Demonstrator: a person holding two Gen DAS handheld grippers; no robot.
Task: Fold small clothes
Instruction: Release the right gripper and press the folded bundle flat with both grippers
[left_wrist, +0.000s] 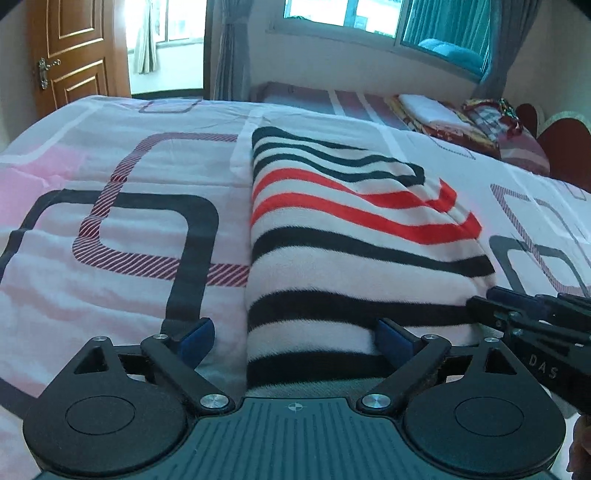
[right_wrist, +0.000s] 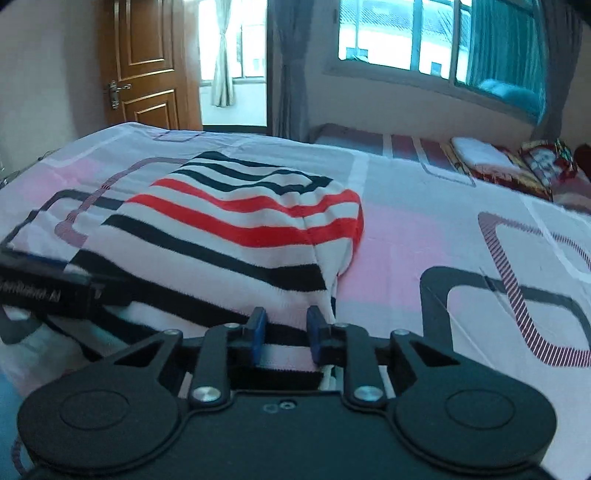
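A small white garment with black and red stripes (left_wrist: 351, 236) lies folded on the bed; it also shows in the right wrist view (right_wrist: 236, 229). My left gripper (left_wrist: 295, 338) is open, its blue pads (left_wrist: 391, 339) wide apart over the garment's near left edge. My right gripper (right_wrist: 286, 332) is partly open, its pads (right_wrist: 258, 332) straddling the garment's near right edge without pinching it. The right gripper's fingers also show in the left wrist view (left_wrist: 524, 314), beside the garment's near right corner.
The bed sheet (left_wrist: 110, 221) is white and pink with dark rounded squares. Folded blankets and a white towel (left_wrist: 432, 110) lie at the far right. A wooden door (left_wrist: 74, 48), curtains and a window stand beyond the bed.
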